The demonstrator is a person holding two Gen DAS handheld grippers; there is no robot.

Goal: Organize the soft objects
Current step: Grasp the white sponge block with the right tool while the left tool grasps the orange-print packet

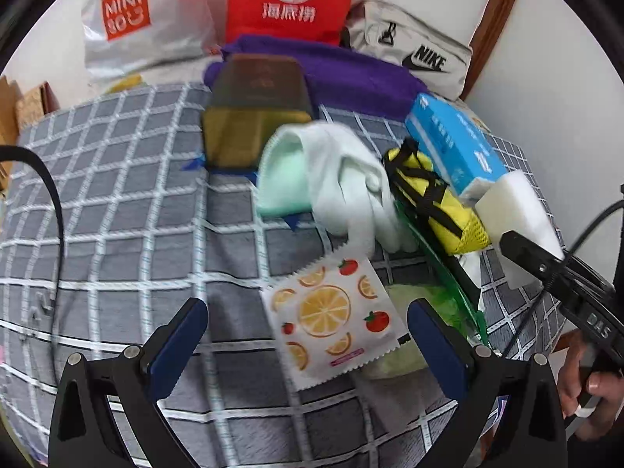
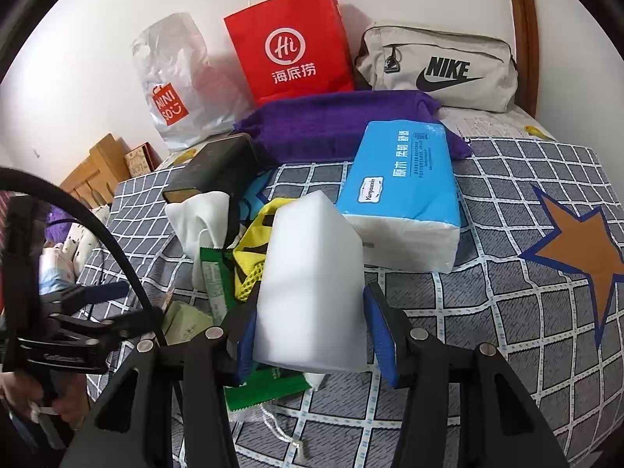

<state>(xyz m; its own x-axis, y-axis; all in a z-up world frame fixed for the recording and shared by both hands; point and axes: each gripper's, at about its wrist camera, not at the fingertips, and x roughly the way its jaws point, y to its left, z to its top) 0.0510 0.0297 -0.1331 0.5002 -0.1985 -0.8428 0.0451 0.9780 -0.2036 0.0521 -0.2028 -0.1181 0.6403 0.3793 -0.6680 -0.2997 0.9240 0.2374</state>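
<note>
My right claw (image 2: 308,327) pinches the white sponge (image 2: 312,284) above the bed (image 2: 507,312); my left claw (image 1: 308,347) is spread, holding nothing; the fruit sachet (image 1: 331,319), pale cloth (image 1: 335,183) and yellow pouch (image 1: 436,202) lie heaped beside the tissues (image 2: 405,195); I judge sorting barely begun.

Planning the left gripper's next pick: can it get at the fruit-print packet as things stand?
Probably yes. The left gripper is open, and the fruit-print packet lies flat on the checked cover between its fingers, nothing on top of it.
</note>
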